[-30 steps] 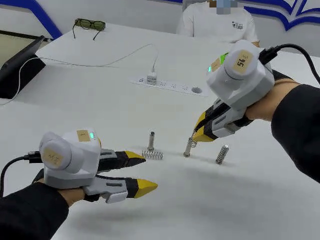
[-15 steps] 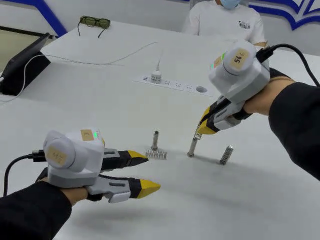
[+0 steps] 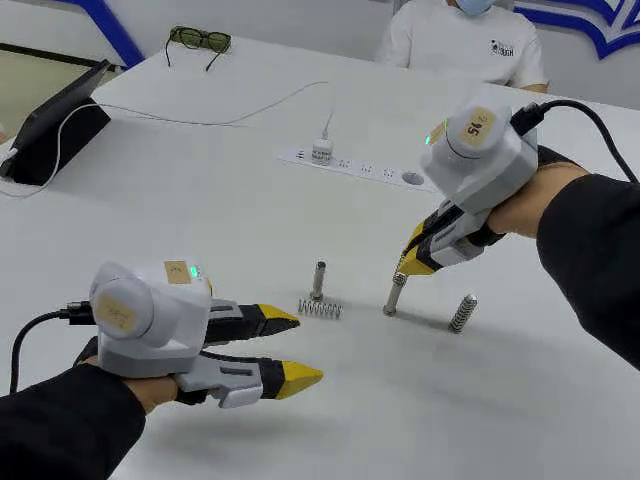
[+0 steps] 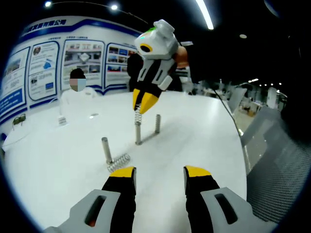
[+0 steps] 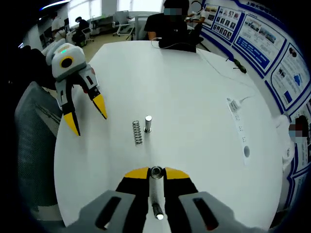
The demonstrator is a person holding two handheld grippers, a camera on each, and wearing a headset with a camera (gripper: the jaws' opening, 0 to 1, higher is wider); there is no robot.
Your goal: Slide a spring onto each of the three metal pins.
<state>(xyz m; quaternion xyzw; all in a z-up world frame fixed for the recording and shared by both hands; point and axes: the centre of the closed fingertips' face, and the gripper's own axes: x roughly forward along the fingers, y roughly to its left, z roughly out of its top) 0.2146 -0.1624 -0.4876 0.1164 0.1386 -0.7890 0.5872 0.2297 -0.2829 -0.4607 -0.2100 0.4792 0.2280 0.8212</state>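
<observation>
spring (image 4: 137, 115) for the middle pin (image 3: 394, 296) is pinched by its upper end between the narrow tips of the right claw (image 3: 410, 267). in the left gripper view it hangs straight down from those tips, with its lower end at the top of the pin. one second ago, in the head view, this spring seemed to sit a little lower and to the side, against the upper part of the pin. half a second ago it was at the pin's top, and now it stands in line above the pin. the whole picture has also shifted, but that is the headset moving, not the things. i judge that the spring has been raised and lined up but is not yet pushed down, so this pin is only started and the next move asks for a straight descent. at 3 o'clock of it, the third pin (image 3: 462, 313) already wears its spring and looks finished. at 9 o'clock, the bare pin (image 3: 318, 279) stands upright with the loose spring (image 3: 320, 309) lying on the white counter (image 3: 200, 200) at its foot, untouched as before. the left claw (image 3: 303, 347) waits at 7 o'clock of that pin, wide open and empty, in the same pose as a second ago.
</observation>
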